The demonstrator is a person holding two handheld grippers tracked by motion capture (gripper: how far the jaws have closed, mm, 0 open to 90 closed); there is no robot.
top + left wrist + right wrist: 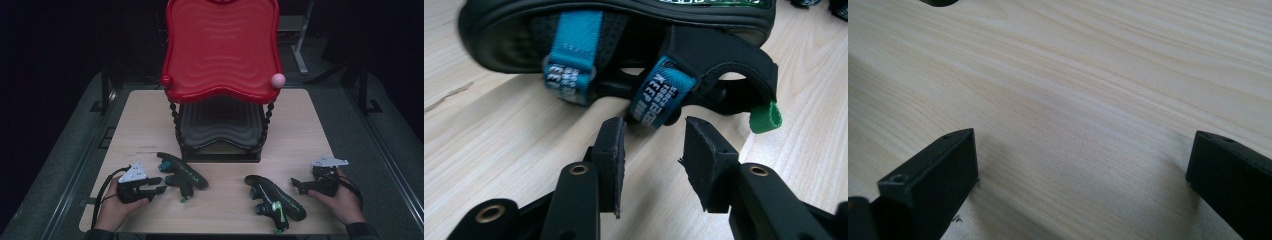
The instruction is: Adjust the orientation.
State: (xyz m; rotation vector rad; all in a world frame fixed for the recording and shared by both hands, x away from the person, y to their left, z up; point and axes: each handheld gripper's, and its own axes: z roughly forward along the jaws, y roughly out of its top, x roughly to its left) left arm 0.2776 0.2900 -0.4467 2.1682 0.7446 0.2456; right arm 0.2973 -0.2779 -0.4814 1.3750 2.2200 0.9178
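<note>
Two black sandals with blue straps and green trim lie on the wooden table (300, 130). The left sandal (182, 175) rests on its side just ahead of my left gripper (159, 184). In the left gripper view its sole (624, 20) faces up and a blue strap (659, 95) hangs down to the tips of my left gripper (655, 125), whose jaws stand partly apart without pressing on it. A green loop (766, 117) sticks out to the right. The right sandal (275, 197) lies left of my right gripper (296, 185). My right gripper (1083, 137) is wide open over bare wood.
A two-tier rack stands at the back middle of the table, with a red top tray (222, 50) and a dark lower tray (220, 122). A pink knob (277, 79) and a red knob (166, 80) mark its front corners. Dark floor surrounds the table.
</note>
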